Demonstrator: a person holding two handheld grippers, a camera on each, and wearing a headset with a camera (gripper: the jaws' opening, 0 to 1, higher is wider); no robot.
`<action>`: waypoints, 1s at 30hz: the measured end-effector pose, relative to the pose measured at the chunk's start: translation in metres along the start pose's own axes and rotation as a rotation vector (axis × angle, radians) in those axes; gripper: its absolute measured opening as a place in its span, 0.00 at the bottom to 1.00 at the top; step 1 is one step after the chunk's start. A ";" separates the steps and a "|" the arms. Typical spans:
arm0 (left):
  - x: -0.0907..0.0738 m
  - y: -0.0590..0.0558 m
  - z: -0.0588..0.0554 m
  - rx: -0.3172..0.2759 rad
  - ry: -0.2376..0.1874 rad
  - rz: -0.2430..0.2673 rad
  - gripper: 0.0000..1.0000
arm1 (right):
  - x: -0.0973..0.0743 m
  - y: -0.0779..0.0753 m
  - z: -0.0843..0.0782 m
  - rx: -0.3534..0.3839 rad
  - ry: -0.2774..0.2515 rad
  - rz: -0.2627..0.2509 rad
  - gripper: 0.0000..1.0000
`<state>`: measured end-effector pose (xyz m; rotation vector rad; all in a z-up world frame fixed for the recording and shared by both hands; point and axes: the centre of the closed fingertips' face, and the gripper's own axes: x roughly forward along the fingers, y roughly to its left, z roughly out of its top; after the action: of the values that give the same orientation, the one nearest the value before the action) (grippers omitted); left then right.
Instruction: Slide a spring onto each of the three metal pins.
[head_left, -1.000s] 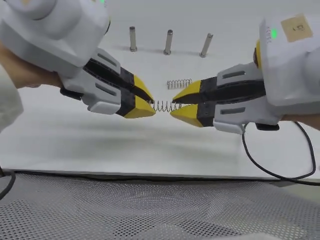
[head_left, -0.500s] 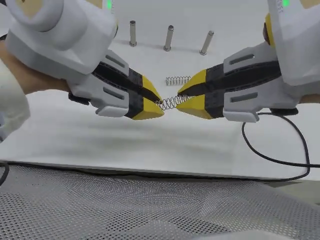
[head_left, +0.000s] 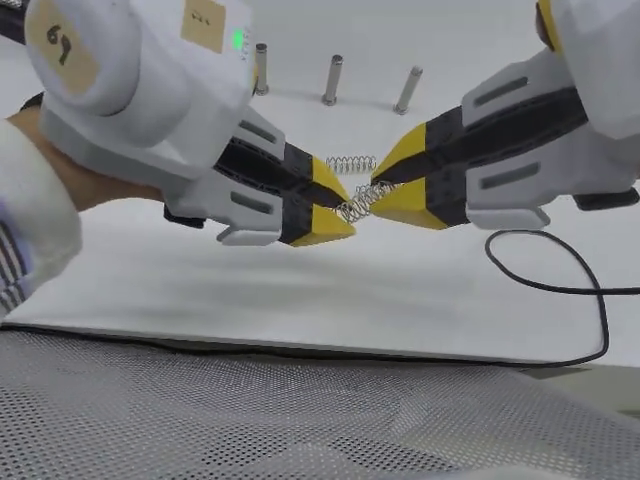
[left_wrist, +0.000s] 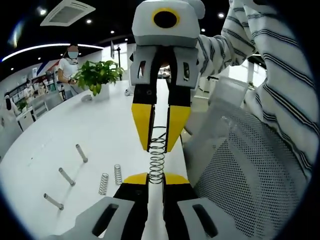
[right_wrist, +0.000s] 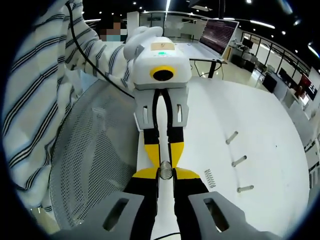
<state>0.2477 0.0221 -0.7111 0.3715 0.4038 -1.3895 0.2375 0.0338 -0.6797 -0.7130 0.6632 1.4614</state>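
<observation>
**Spring** (head_left: 358, 202): hanging above the table (head_left: 250, 290), spanning the short gap between the two grippers, one end in each.

**Left gripper** (head_left: 340, 207): reaching in from the left in the head view. Its yellow tips are pinching narrowly on one end of the spring.

**Right gripper** (head_left: 385, 193): reaching in from the right, tips facing the left gripper's and nearly meeting them. Its jaws are closing narrowly on the spring's other end.

**Pins** (head_left: 331, 80): three, standing in a row at the far side of the table, well apart from the grippers, each standing bare.

**Loose spring** (head_left: 350, 163): lying on the table between the pins and the grippers.

**By view:**
- Left gripper view: two loose springs (left_wrist: 104, 183) are lying side by side near the pins. The held spring is running lengthwise from its own tips up into the right gripper's parted tips. A plant (left_wrist: 100, 75) is sitting far down the table.
- Right gripper view: the held spring is showing end-on, as a ring between the tips. One loose spring is lying just beside the jaws.
- Head view: a black cable (head_left: 560, 290) is looping on the table under the right gripper, and grey mesh (head_left: 300, 420) is crossing the foreground.
</observation>
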 end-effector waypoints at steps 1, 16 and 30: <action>0.001 0.000 0.001 0.014 -0.009 0.001 0.02 | -0.001 0.000 0.000 -0.002 0.004 0.000 0.07; 0.012 -0.002 0.003 0.070 -0.046 0.021 0.02 | -0.005 0.002 -0.008 -0.029 0.056 -0.007 0.07; 0.011 -0.002 0.002 0.043 -0.064 0.039 0.02 | -0.001 0.004 -0.010 -0.080 0.082 0.016 0.08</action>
<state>0.2470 0.0114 -0.7143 0.3673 0.3129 -1.3696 0.2341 0.0255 -0.6849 -0.8349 0.6776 1.4862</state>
